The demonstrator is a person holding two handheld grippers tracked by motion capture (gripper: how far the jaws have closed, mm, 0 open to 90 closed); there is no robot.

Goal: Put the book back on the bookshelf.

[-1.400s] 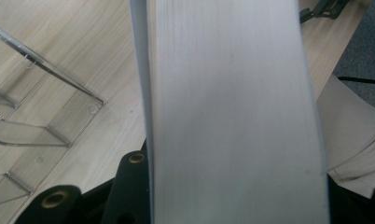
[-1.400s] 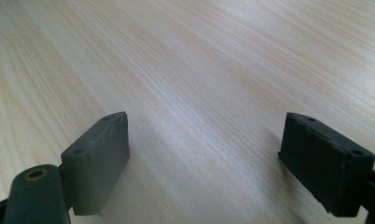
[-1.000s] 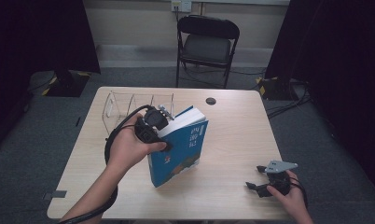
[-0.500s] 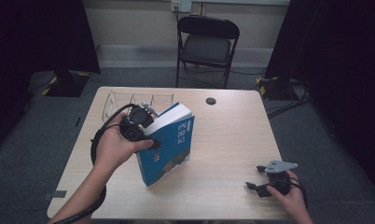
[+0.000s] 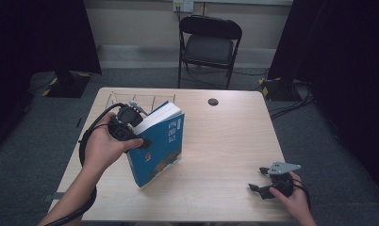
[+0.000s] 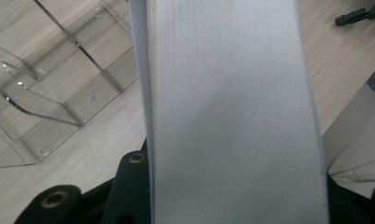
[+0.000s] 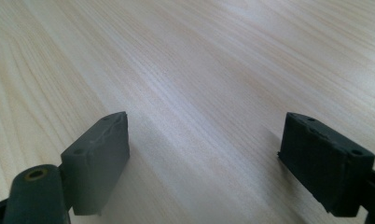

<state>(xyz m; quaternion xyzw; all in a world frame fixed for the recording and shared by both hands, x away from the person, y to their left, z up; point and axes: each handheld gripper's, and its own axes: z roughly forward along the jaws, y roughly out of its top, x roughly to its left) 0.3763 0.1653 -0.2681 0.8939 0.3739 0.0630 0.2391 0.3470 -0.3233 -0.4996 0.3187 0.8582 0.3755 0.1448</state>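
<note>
A thick blue book (image 5: 161,146) is held tilted over the left half of the table (image 5: 225,136), its lower corner near or on the wood. My left gripper (image 5: 139,134) is shut on it, clamping the top edge near the spine. In the left gripper view the book's white page edges (image 6: 232,116) run up between the black jaws of the left gripper (image 6: 237,200). My right gripper (image 5: 258,179) rests near the table's front right edge. In its own view the right gripper (image 7: 220,158) stands open over bare wood, nothing between the pads.
A clear acrylic divider rack (image 5: 131,101) stands at the table's back left, just behind the book, and appears beside the pages as the rack (image 6: 50,93). A small black round disc (image 5: 213,101) lies at the back middle. A black folding chair (image 5: 209,44) stands beyond the table.
My left hand has carried the book leftward and slightly back, closer to the clear rack, still gripped. The right gripper has stayed where it was.
</note>
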